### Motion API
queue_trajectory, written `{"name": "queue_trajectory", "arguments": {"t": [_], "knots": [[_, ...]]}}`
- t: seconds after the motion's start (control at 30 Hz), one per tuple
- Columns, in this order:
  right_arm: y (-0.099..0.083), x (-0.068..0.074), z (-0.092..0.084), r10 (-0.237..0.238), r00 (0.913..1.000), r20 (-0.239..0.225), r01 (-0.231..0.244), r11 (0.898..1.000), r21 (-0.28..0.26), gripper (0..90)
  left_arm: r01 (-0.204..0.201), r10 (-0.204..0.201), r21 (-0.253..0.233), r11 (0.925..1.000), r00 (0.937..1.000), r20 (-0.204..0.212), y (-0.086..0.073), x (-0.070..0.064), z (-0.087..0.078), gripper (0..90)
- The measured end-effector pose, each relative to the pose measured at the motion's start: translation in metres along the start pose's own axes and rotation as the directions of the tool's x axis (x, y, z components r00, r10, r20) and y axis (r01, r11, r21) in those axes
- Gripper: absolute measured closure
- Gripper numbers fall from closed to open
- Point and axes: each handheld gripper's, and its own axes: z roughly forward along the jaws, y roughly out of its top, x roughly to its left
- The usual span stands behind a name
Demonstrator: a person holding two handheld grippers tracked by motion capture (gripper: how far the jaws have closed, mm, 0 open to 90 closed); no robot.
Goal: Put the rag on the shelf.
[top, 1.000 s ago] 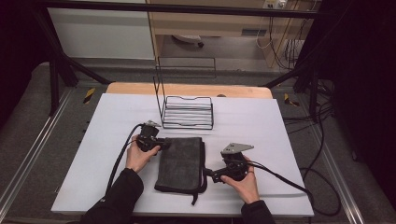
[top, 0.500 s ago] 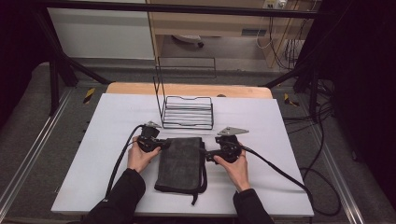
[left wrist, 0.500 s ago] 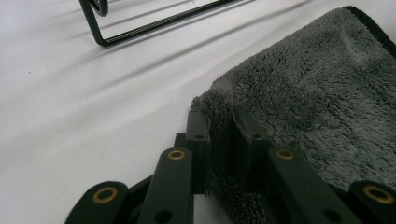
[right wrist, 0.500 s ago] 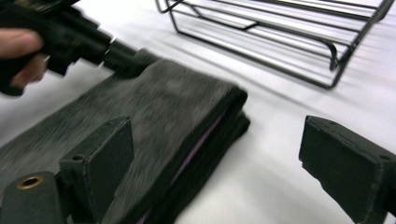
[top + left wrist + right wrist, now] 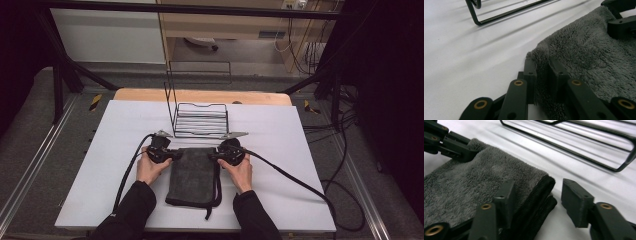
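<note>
A dark grey towel lies folded on the white table, a strap trailing off its near edge. My left gripper is at its far left corner. In the left gripper view the jaws have just been closing and pinch the towel's edge. My right gripper is at the far right corner. Its jaws have just been closing around the folded edge of the towel. One pad rests on the cloth, while the other pad stands off it.
A black wire rack with a tall back frame stands just beyond the towel, close to both grippers. Cables trail from each gripper over the table. A wooden strip borders the far edge.
My right gripper moved from the towel's right side to its far right corner, and its jaws narrowed around the edge. The left hand stayed at the far left corner.
</note>
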Motion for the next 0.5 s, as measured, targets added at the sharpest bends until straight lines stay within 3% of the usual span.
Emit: {"name": "queue_trajectory", "arguments": {"t": [0.23,0.5], "knots": [[-0.001,-0.0008,0.0036,0.059,0.998,-0.024,-0.058,0.998,0.03,54.1,0.0,0.0,-0.003,1.0,1.0,0.007,-0.0002,0.001,0.0001,77.6],[0.0006,-0.0029,0.0041,0.126,0.9888,-0.08,-0.121,0.991,0.063,70.1,-0.009,0.009,-0.003,1.0,0.9999,0.006,-0.0001,0.0008,-0.0003,77.4]]}}
